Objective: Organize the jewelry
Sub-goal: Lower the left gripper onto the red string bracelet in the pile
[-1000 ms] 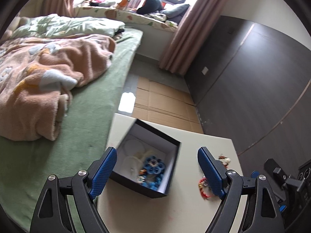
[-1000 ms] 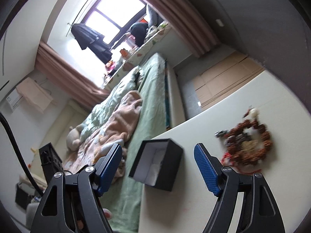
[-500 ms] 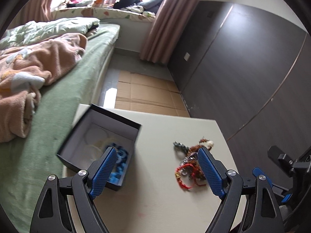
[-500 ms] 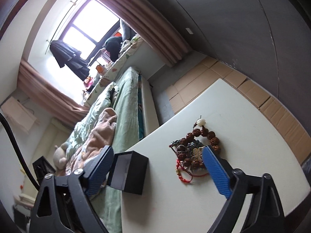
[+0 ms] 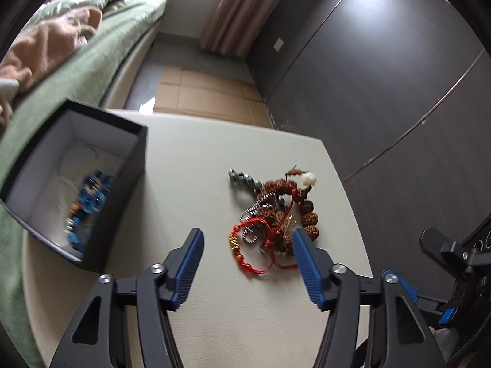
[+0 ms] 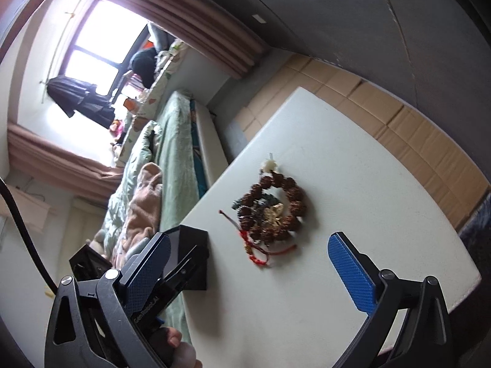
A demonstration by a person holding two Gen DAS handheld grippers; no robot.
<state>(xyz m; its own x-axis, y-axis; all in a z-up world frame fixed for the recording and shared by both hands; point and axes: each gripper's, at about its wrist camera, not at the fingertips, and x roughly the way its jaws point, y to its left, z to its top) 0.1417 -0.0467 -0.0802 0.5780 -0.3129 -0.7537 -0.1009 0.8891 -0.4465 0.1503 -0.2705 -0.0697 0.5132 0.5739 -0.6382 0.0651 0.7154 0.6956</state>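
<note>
A tangle of jewelry (image 5: pixel 273 211) lies on the cream table (image 5: pixel 214 306): a brown bead bracelet, a red cord bracelet, a silver chain and a grey-green piece. My left gripper (image 5: pixel 247 239) hovers right over its near edge. Its jaws are closing, with the red cord between the blue pads (image 5: pixel 190 260) and no pad touching it. A black open box (image 5: pixel 135 165) at the left holds blue bead jewelry (image 5: pixel 92 199). In the right wrist view my right gripper (image 6: pixel 248 242) is opening wide, empty, short of the jewelry (image 6: pixel 270 211). The black box (image 6: pixel 193 245) sits partly behind its left finger.
A bed with a green sheet (image 5: pixel 76 70) and a pink blanket runs along the table's left side. Dark wardrobe doors (image 5: pixel 383 76) stand to the right, with cardboard (image 5: pixel 208 95) on the floor beyond the table. A hand's fingers (image 6: pixel 178 346) show at the bottom of the right wrist view.
My left gripper swung from over the box to the jewelry pile, sank closer and narrowed its jaws. My right gripper rolled, drew nearer the pile and spread its jaws wider.
</note>
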